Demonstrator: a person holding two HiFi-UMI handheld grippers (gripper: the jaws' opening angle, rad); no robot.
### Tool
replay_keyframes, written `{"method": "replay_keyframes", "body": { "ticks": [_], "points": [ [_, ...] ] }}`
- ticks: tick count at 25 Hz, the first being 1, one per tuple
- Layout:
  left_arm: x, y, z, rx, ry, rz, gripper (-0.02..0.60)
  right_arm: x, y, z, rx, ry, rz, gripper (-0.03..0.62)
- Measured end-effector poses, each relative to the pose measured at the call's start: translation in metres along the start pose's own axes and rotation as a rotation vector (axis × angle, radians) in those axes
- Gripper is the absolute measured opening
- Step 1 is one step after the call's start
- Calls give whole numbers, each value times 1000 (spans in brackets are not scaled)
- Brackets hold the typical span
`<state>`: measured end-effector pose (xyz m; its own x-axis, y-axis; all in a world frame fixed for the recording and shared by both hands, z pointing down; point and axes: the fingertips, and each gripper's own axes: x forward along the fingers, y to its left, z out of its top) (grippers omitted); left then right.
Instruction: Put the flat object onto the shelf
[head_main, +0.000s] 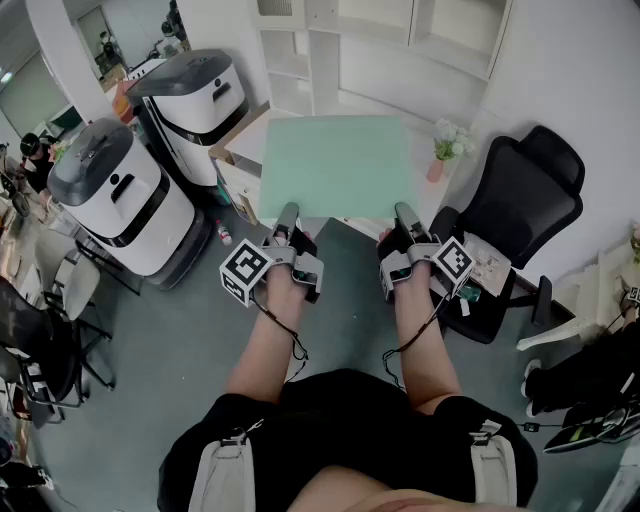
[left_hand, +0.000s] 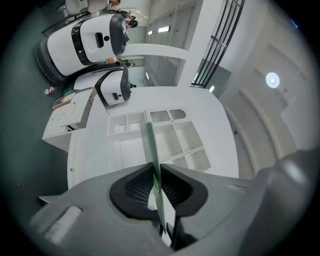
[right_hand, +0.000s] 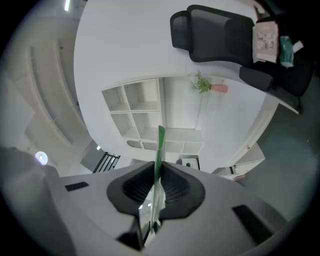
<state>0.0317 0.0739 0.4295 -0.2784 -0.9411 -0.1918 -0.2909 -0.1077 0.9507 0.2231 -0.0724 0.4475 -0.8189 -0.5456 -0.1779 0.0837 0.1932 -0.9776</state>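
board (head_main: 335, 165), pale green and flat, hangs level before the person, in front of the white shelf (head_main: 300, 60) and not yet on it. the left gripper (head_main: 288, 213) takes its near edge toward the left, the right gripper (head_main: 405, 214) the same edge toward the right. the head view gives the board's broad face, but not the pads. each gripper view shows the board only edge-on, as a thin green strip. in the left gripper view the left gripper (left_hand: 156, 182) has its black pads (left_hand: 135, 190) pressed on the strip (left_hand: 150, 145) from both sides, with the shelf (left_hand: 165, 135) beyond. the right gripper (right_hand: 157, 185) pinches the strip (right_hand: 160, 145) the same way. a vase (right_hand: 217, 88) and a chair (right_hand: 210, 30) show in the right gripper view, two white machines (left_hand: 95, 40) in the left.
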Motion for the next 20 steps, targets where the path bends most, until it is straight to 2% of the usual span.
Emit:
{"method": "replay_keyframes", "body": {
  "ticks": [10,20],
  "points": [
    [-44,-1,17,-16,-8,9,41,-24,-3,-40,47,-12,-18,48],
    [-82,3,43,-23,-2,-3,41,-41,7,-87,18,-13,-15,48]
  ]
}}
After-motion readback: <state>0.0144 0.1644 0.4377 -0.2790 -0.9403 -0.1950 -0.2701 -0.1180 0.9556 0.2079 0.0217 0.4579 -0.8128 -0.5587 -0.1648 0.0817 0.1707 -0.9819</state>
